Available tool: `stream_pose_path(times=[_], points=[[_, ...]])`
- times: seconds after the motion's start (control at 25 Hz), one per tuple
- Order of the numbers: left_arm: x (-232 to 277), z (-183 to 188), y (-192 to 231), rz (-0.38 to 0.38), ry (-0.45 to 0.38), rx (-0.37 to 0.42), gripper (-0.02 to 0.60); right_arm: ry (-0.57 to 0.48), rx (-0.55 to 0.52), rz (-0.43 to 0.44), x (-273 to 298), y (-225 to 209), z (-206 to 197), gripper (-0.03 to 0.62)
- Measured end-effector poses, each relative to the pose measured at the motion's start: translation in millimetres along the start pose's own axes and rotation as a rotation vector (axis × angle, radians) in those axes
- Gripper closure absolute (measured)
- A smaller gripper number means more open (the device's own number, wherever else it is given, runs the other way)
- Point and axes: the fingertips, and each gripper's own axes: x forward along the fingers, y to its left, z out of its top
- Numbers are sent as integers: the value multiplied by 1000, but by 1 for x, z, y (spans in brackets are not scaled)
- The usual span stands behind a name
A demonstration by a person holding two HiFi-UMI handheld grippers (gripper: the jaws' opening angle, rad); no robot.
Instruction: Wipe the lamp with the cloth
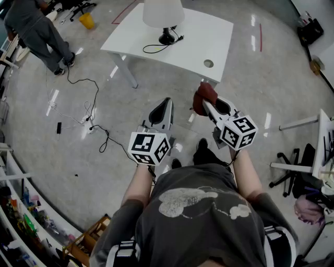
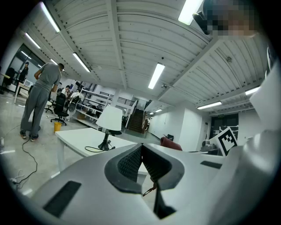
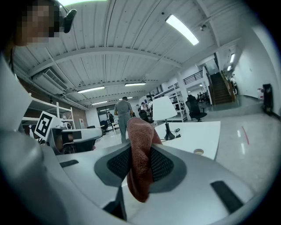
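Both hung short of the counter (image 1: 209,36): right claw (image 1: 204,102) pinched the cloth (image 1: 203,94) ready for wiping, left claw (image 1: 166,101) closed empty, lamp (image 1: 163,13) at twelve o'clock.

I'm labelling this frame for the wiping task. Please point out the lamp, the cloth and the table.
lamp (image 1: 163,13), head view, on the white shade.
cloth (image 3: 139,160), right gripper view, on the middle of its red fold.
table (image 1: 203,39), head view, on its bare top.

It was a large open lab-like workspace: strip lights (image 2: 156,75) under a ribbed ceiling (image 2: 88,39), storage shelves (image 2: 94,104), office chairs (image 2: 59,110), loose cables (image 1: 97,96) across the polished floor (image 1: 52,172).
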Motion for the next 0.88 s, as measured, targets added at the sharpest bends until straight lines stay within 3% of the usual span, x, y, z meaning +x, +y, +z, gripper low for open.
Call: stream_pose_path(times=[0.4, 0.88], points=[[69, 2, 25, 92, 13, 40, 574, -7, 14, 85, 62, -69, 30, 498], [178, 28, 33, 185, -50, 56, 574, -12, -2, 172, 113, -174, 88, 498]])
